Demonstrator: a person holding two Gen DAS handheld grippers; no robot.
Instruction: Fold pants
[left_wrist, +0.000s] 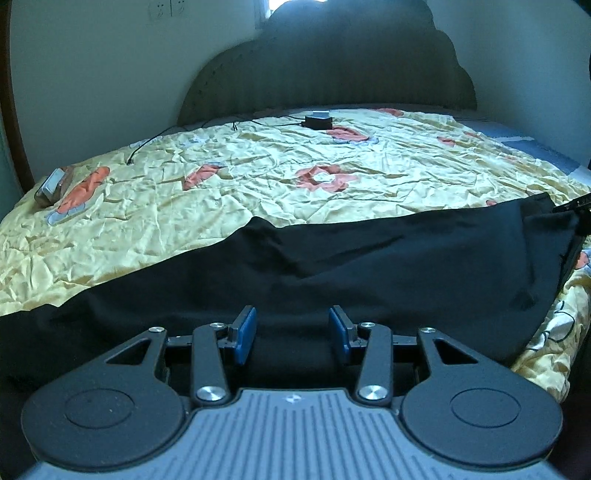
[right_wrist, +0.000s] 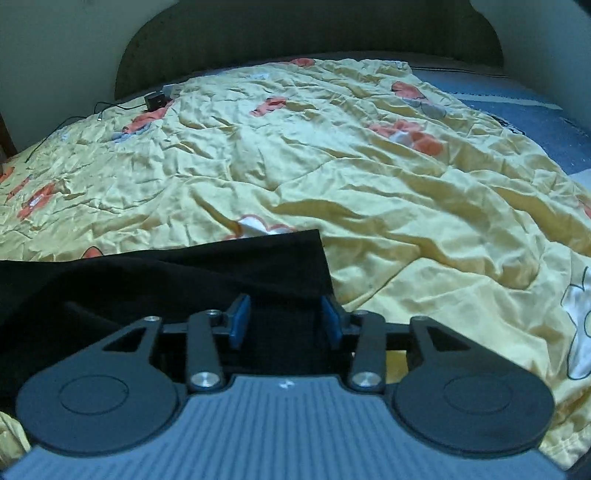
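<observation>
Black pants (left_wrist: 332, 266) lie spread in a long band across the near side of the bed. My left gripper (left_wrist: 292, 326) hangs low over the middle of that band. Its blue pads (left_wrist: 245, 332) stand apart, with dark cloth showing in the gap beneath them and nothing pinched. In the right wrist view one end of the pants (right_wrist: 221, 269) finishes in a square corner. My right gripper (right_wrist: 284, 319) sits right at that end, open, and the cloth lies over and between its blue pads (right_wrist: 238, 321).
A crumpled yellow quilt (left_wrist: 258, 166) with orange flowers covers the bed. A small black box (left_wrist: 317, 120) with a cable lies near the dark headboard (left_wrist: 332, 66). A flat phone-like object (left_wrist: 50, 186) rests at the left edge. Blue mattress (right_wrist: 517, 122) shows at the far right.
</observation>
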